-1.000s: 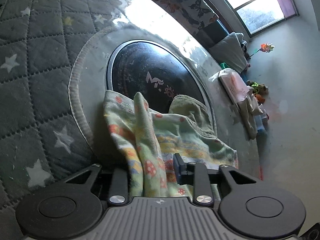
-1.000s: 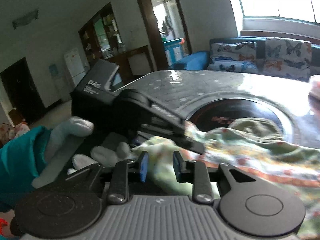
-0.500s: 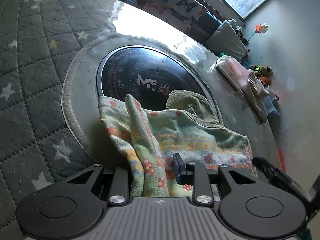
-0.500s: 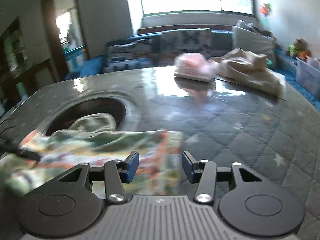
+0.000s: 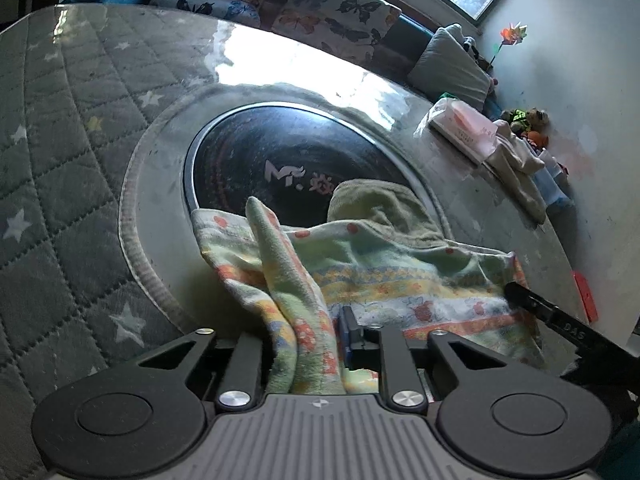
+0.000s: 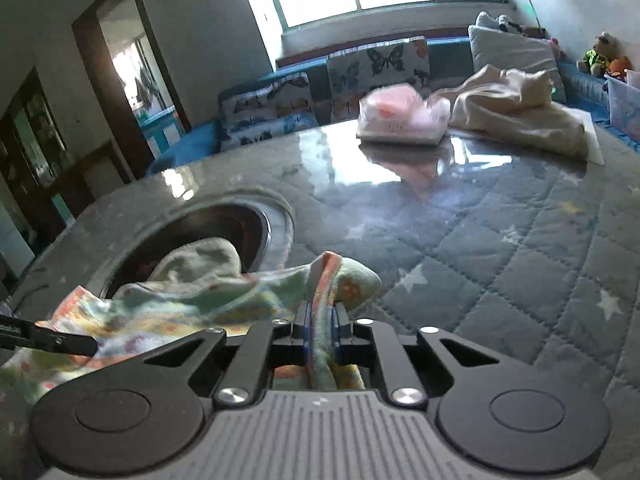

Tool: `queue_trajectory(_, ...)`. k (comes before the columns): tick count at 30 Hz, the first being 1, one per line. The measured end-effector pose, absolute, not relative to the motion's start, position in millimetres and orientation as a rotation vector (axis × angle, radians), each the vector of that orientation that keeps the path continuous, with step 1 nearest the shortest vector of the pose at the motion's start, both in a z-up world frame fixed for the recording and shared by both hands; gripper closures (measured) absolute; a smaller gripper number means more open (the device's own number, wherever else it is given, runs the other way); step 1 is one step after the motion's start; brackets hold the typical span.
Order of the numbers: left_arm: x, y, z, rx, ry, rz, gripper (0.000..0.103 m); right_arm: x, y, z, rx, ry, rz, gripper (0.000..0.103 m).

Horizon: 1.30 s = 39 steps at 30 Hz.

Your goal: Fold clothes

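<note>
Left tongs (image 5: 316, 332) closing on the patterned garment (image 5: 400, 276), right tongs (image 6: 320, 330) clamped on its other edge

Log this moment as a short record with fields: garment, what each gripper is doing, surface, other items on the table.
garment: patterned cloth, rumpled, partly over the dark round inset
left gripper: jaws closing, a fold of the cloth pinched between them
right gripper: jaws shut on an edge of the cloth
surface: quilted star-print table cover
other items: pink packet and beige cloth at the far edge
fold status: not yet folded flat
</note>
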<state>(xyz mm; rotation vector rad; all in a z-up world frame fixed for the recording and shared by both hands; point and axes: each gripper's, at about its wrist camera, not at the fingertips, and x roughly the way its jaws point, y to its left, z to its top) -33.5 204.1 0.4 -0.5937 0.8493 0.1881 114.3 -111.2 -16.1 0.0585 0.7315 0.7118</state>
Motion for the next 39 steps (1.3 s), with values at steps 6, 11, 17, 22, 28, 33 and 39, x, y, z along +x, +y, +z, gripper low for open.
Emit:
queue_trajectory(6,-24.3,195.0,22.7,-0.533,0.81,0.137,0.091,92.8,-128.3,14.7,0.071,0.644,0.724,0.098)
queue_trajectory(11,-11.6,175.3,39.5,-0.474,0.791,0.085,0.092,78.6,-145.5,37.5,0.068,0.585,0.709,0.102)
queue_trajectory(17,-2.9,159.2,50.4,-0.435,0.774,0.063,0.092,76.9,-162.6,42.1,0.075,0.584,0.653,0.103)
queue_trajectory(22,-3.2,165.1,43.4,-0.449,0.797,0.087,0.091,94.9,-176.0,13.4,0.139,0.688,0.615,0.088)
queue_trajectory(28,-4.9,174.1,30.6,-0.474,0.822,0.112,0.091,115.7,-176.6,-18.1,0.169,0.752,0.609,0.06)
queue_trajectory(33,-5.0,177.0,24.1,-0.483,0.836,0.124,0.091,125.4,-165.8,-33.8,0.232,0.771,0.653,0.06)
queue_trajectory(39,-5.3,177.1,23.4,-0.482,0.842,0.129,0.091,121.2,-148.5,-34.3,0.248,0.805,0.717,0.094)
